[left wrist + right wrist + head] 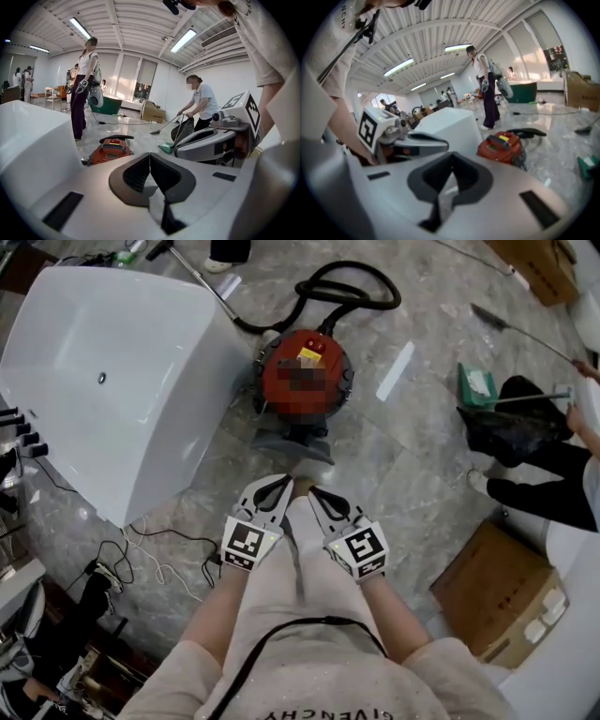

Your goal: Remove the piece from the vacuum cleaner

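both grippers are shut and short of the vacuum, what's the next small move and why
Probably bring the left gripper and right gripper down and forward to the vacuum, opening the jaws on the way. Both are shut and empty, side by side, with bare floor between them and the vacuum, so nothing can be gripped from here.
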`<state>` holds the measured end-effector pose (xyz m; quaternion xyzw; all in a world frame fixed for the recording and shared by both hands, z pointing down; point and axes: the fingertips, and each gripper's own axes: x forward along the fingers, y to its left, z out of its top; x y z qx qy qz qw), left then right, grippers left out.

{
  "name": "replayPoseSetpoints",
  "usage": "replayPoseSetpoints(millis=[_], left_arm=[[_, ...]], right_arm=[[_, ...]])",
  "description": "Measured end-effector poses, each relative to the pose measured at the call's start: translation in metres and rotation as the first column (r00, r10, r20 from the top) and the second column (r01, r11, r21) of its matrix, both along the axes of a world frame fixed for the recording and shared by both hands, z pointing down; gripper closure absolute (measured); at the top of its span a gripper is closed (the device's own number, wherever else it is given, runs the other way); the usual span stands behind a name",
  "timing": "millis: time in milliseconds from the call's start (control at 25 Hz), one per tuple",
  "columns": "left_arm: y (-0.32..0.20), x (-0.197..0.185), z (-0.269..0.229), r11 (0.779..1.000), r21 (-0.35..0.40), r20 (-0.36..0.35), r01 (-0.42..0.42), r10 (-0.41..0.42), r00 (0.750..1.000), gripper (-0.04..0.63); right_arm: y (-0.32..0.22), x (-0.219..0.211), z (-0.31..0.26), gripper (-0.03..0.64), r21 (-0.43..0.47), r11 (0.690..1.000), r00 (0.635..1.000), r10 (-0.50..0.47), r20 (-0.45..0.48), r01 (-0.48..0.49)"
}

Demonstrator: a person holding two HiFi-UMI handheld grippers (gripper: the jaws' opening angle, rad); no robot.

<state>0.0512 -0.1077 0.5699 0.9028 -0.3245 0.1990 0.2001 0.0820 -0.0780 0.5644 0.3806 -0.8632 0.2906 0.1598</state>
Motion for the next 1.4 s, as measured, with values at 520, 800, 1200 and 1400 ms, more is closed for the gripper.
replayPoseSetpoints(millis=[520,800,1200,1400], left_arm=[[-0.026,0.016,0.05,0.998,-0.02,0.043,-0.052,0.053,0.998,0.574],[-0.032,0.012,0.088,0.993,-0.043,0.093,-0.11,0.113,0.989,0.574],[-0.032,-0.001,0.145,0.959,-0.068,0.261,-0.273,0.282,0.923,0.572],[-0.035,-0.01,0.17,0.953,-0.119,0.331,-0.279,0.302,0.894,0.517]], right_arm=[[-0.038,0.008,0.055,0.603,-0.054,0.998,1.0,-0.013,-0.01,0.012],[-0.044,0.004,0.097,0.601,-0.13,0.991,1.0,0.007,-0.029,-0.011],[-0.05,0.0,0.162,0.59,-0.241,0.969,0.969,-0.113,-0.22,0.058],[-0.051,-0.003,0.187,0.515,-0.331,0.94,0.959,-0.165,-0.231,0.082]])
